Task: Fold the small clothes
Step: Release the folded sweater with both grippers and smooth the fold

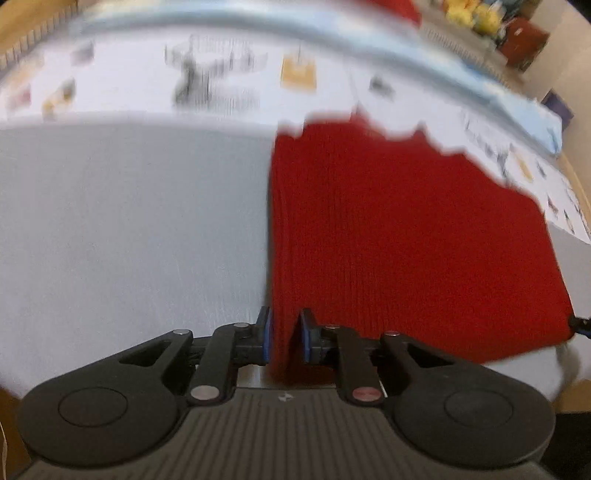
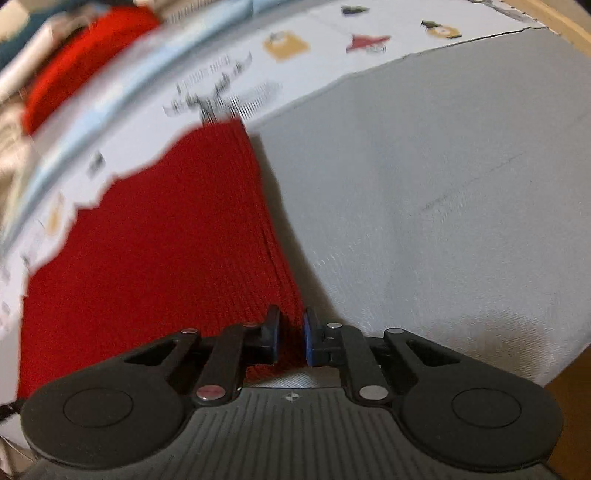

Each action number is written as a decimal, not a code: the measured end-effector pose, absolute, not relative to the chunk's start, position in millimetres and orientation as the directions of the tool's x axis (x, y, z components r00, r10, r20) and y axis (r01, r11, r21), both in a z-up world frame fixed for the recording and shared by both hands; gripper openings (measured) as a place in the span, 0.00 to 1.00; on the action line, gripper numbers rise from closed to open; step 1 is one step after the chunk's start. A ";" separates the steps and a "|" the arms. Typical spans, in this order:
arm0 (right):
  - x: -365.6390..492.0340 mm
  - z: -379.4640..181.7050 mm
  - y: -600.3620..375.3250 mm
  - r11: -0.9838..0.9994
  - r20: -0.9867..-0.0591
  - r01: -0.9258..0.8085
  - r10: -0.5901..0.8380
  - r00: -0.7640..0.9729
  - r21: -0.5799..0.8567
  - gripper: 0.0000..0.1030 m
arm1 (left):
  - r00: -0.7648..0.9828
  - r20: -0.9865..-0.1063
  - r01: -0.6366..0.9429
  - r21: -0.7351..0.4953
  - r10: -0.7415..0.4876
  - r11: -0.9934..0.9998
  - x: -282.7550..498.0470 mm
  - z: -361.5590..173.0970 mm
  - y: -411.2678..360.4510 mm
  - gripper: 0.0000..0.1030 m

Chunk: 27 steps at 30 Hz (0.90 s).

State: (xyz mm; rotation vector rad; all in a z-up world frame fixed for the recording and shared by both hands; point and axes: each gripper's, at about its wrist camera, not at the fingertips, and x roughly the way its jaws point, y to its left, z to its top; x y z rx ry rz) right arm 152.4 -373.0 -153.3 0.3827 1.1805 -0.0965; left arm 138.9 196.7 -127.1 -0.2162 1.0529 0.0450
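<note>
A red ribbed knit garment (image 1: 406, 236) lies spread over a grey cloth-covered surface (image 1: 129, 229). My left gripper (image 1: 284, 336) is shut on the garment's near left corner, with red fabric pinched between the blue pads. In the right wrist view the same garment (image 2: 155, 236) fills the left half. My right gripper (image 2: 291, 336) is shut on its near right corner. Both views are blurred by motion.
Beyond the grey cloth (image 2: 443, 203) lies a white mat with small printed pictures (image 1: 221, 85), edged in light blue. Another red item (image 2: 85, 55) sits past it. Yellow and red objects (image 1: 491, 22) stand at the far right.
</note>
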 end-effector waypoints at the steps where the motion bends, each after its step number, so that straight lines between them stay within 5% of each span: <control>1: 152.2 -150.3 -370.5 0.939 -0.913 0.261 0.109 0.392 0.224 0.17 | 0.547 -0.836 -0.131 -0.136 -0.043 0.982 135.8 -117.4 194.8 0.17; 5: 146.4 -126.5 -357.3 0.974 -0.867 0.188 0.017 0.498 0.127 0.24 | 0.609 -0.781 -0.068 -0.223 -0.136 0.973 125.8 -100.9 188.1 0.22; 12: 151.1 -158.1 -341.7 0.995 -0.937 0.058 0.050 0.346 0.075 0.26 | 0.383 -0.920 0.015 -0.083 -0.082 0.996 145.2 -144.0 152.7 0.22; 19: 154.2 -153.7 -339.7 0.996 -0.926 0.059 0.043 0.374 0.070 0.27 | 0.454 -0.880 0.008 -0.150 -0.137 0.989 140.3 -131.5 153.2 0.23; 23: 154.4 -161.0 -339.8 0.998 -0.941 0.055 0.013 0.338 0.034 0.40 | 0.405 -0.909 -0.007 -0.110 -0.098 0.994 145.4 -145.3 151.7 0.23; 27: 151.3 -134.0 -339.2 0.995 -0.887 0.084 0.005 0.461 0.050 0.40 | 0.509 -0.855 -0.034 -0.140 -0.103 0.990 137.4 -122.9 157.7 0.29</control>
